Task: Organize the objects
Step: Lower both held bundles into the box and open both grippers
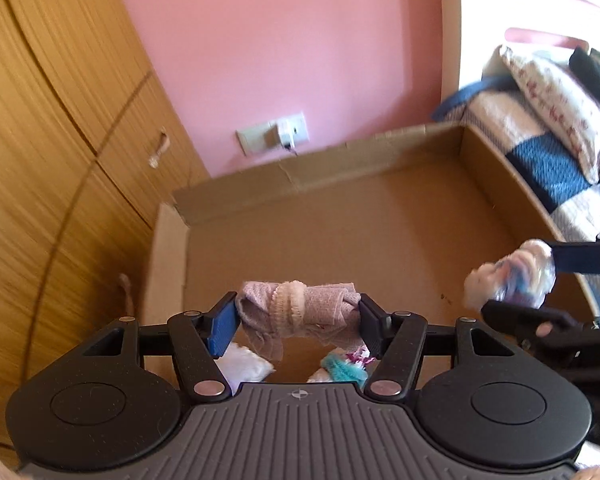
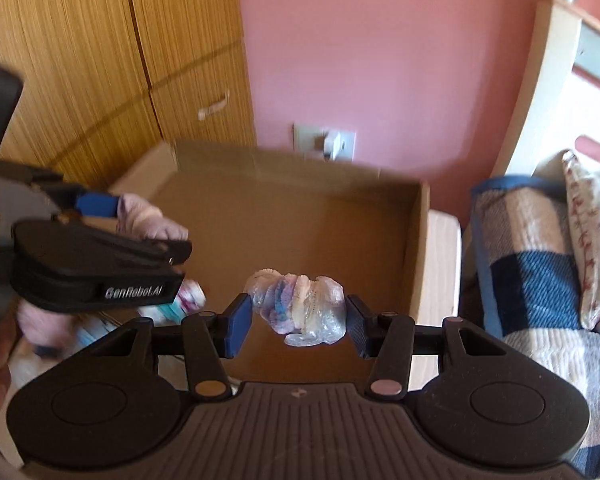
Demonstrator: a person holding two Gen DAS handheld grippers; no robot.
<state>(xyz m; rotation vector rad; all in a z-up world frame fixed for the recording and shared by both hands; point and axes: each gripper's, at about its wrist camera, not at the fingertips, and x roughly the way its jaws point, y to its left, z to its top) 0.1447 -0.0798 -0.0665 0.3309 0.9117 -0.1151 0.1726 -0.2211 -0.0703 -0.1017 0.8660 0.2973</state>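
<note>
Over the open cardboard box (image 1: 340, 216), both grippers are hanging in the air with stuff in them. Left gripper (image 1: 298, 314) is squeezing a rolled mauve cloth bundle (image 1: 300, 312) between its fingers, right gripper (image 2: 298, 318) is pinching a crinkly plastic-wrapped bundle (image 2: 300, 308). More small fabric bits (image 1: 340, 364) are lying just below the left one, and a quilted bed (image 2: 540, 280) is sitting beside the box.

Blurred socks (image 2: 188, 300) (behind left gripper (image 2: 148, 232))

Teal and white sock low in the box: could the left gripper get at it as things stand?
Probably not yet. The left gripper is shut on the mauve sock bundle, which hangs directly above the teal and white sock in the cardboard box.
</note>
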